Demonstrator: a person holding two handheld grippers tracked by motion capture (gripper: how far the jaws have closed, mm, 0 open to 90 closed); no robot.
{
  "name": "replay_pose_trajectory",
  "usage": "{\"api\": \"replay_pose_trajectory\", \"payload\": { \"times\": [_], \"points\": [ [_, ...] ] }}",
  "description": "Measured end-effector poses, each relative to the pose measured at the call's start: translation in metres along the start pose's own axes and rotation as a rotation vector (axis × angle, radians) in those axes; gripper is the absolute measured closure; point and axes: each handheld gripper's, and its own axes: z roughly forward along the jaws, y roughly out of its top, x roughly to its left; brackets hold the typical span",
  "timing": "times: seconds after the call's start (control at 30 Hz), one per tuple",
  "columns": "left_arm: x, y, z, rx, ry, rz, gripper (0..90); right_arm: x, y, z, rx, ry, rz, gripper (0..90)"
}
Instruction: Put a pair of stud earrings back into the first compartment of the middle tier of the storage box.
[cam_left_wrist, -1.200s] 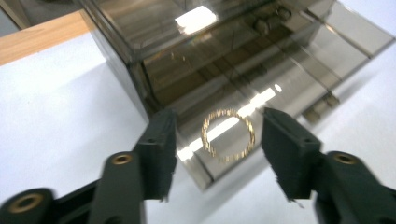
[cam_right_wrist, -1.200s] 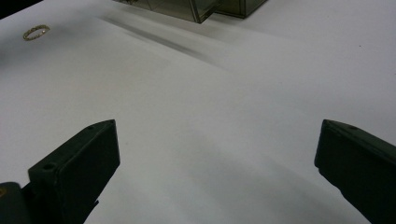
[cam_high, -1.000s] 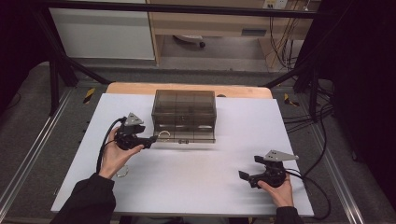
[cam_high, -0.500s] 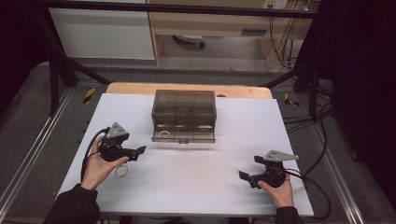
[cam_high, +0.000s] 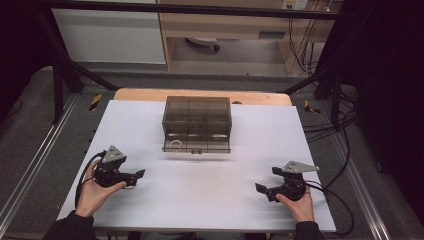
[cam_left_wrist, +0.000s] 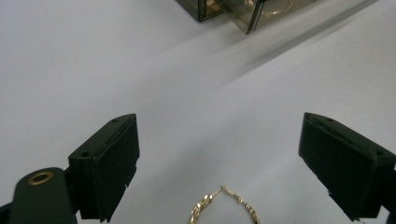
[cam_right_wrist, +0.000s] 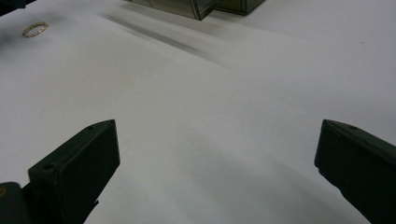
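The left claw has just been opening; its flat black jaws stand wide, gripping nothing. A thin, twisted gold hoop lies between them on the smooth white bench. The right claw gapes empty. A smoky translucent drawer box sits behind.

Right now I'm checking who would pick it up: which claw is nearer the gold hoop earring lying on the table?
Left. The gold hoop earring lies on the white sheet between the open left claw, untouched. The right claw sits far across the table, also open.
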Motion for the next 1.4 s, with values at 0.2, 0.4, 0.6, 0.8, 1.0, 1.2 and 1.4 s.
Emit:
{"api": "replay_pose_trajectory", "payload": {
  "times": [0.2, 0.4, 0.6, 0.8, 1.0, 1.2, 1.4],
  "points": [
    [0.003, -0.015, -0.005, 0.014, 0.001, -0.016, 23.0, 0.000, 0.000, 0.000, -0.001, 0.000, 0.001, 0.7],
    [0.007, -0.024, -0.006, 0.031, 0.007, -0.044, 38.7, 0.000, 0.000, 0.001, 0.003, 0.001, -0.001, 0.7],
    [0.011, -0.029, -0.004, 0.055, 0.006, -0.074, 52.3, 0.000, 0.000, 0.000, 0.004, 0.000, -0.002, 0.7],
    [0.011, -0.031, -0.005, 0.078, 0.009, -0.085, 63.6, 0.000, 0.000, 0.000, 0.003, -0.001, -0.003, 0.7],
    [0.009, -0.031, -0.003, 0.108, 0.016, -0.060, 71.7, 0.000, 0.000, 0.000, 0.003, 0.000, -0.003, 0.7],
    [0.007, -0.031, -0.003, 0.123, 0.025, -0.048, 77.4, 0.000, 0.000, 0.000, 0.005, 0.000, -0.002, 0.7],
    [0.007, -0.031, -0.002, 0.131, 0.035, -0.036, 81.0, 0.000, 0.000, 0.001, 0.004, -0.001, -0.003, 0.7]
  ]
}}
